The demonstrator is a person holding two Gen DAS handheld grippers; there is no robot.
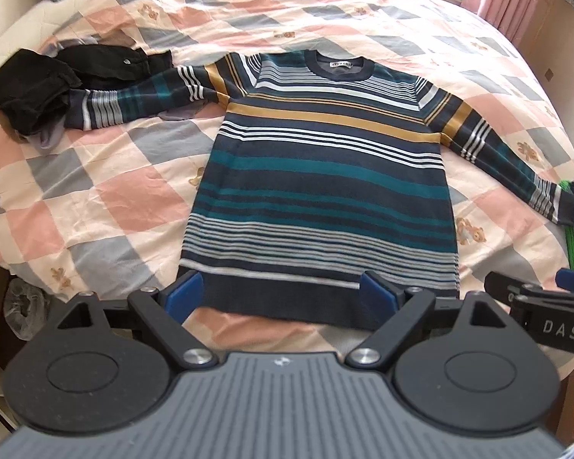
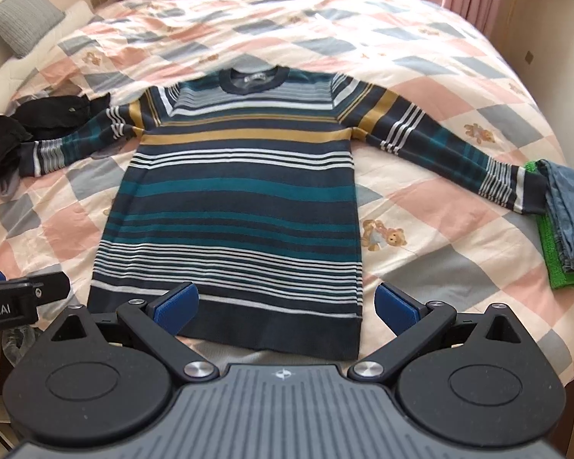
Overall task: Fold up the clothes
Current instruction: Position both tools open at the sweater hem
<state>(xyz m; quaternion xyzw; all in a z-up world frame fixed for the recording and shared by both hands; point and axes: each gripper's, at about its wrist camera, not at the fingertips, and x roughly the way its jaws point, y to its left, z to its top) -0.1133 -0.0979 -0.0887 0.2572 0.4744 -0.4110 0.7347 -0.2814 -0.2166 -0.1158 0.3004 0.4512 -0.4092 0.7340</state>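
Left wrist: striped sweater (image 1: pixel 321 176) flat on bed (image 1: pixel 107 199)

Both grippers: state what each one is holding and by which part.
Nothing is held. The left gripper and right gripper are both open, hovering by the hem of the striped sweater, which lies flat on the bed.

Left gripper (image 1: pixel 280 293): black linkage arms, silver pivot screws, blue pads (image 1: pixel 183 293), ribbed grey housing bearing a small white emblem. Right gripper (image 2: pixel 285 304): matched it, white "DAS" lettering showed on its side.
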